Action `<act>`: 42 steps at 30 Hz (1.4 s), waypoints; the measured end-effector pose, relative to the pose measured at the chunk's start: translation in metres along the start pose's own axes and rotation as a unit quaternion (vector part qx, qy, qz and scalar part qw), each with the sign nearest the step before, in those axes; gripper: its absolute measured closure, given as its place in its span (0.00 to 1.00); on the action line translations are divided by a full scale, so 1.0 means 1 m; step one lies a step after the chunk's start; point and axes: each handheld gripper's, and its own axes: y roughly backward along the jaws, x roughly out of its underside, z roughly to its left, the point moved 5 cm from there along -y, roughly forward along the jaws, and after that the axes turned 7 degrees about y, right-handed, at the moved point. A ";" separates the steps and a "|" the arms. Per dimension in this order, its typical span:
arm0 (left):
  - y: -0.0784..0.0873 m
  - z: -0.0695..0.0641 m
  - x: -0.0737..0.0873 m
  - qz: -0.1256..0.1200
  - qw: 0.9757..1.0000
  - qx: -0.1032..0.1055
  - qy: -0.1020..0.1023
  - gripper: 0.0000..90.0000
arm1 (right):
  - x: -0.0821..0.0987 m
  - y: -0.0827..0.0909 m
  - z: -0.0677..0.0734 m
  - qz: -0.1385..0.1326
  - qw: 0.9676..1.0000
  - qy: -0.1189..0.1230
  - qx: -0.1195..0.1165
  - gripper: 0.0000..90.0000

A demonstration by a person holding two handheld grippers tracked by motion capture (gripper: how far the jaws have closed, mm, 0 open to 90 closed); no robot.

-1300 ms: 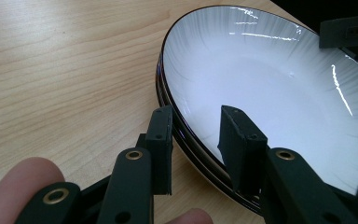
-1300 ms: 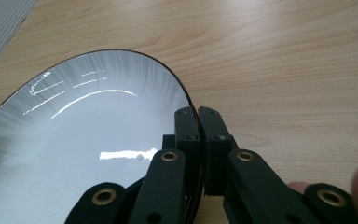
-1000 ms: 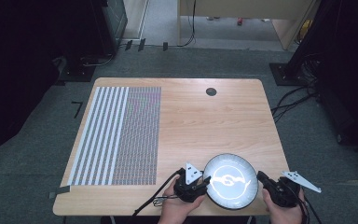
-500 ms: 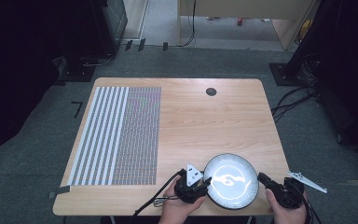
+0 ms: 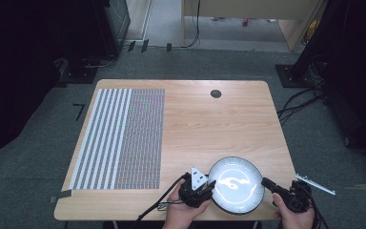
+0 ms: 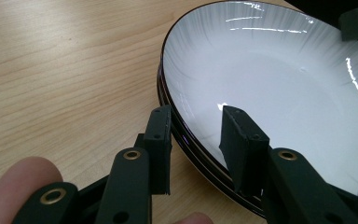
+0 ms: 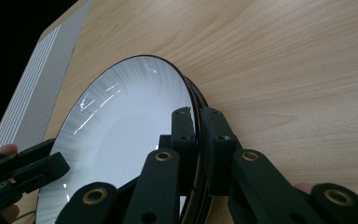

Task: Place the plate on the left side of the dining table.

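Two grippers at one white plate point(image 5: 236, 184) on the table point(image 5: 205, 124). Left gripper point(image 6: 196, 140) open, jaws straddling the rim. Right gripper point(image 7: 196, 140) clamped on the opposite rim.

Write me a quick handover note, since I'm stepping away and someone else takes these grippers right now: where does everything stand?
Left gripper: open, jaws straddling the near-left rim of the plate, one jaw outside, one over the white inside; not yet closed.
Right gripper: shut on the plate's right rim, jaws pinching the edge.
The plate sits at the table's near edge, right of centre; its rim looks layered, possibly a stack, hard to tell. The striped mat lies on the left.
Done: right grip made.
Left: probably close the left gripper, then lift with both.
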 end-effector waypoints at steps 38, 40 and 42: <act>-0.002 0.000 -0.002 -0.002 1.000 -0.008 0.013 0.73 | 0.001 -0.007 0.004 -0.014 0.999 0.014 0.031 0.99; -0.003 0.000 -0.002 -0.002 1.000 -0.008 0.015 0.73 | 0.001 -0.007 0.003 -0.014 1.000 0.002 0.020 0.99; -0.003 0.001 -0.002 -0.002 1.000 -0.008 0.016 0.73 | -0.001 -0.004 0.002 -0.022 1.000 -0.008 0.007 0.99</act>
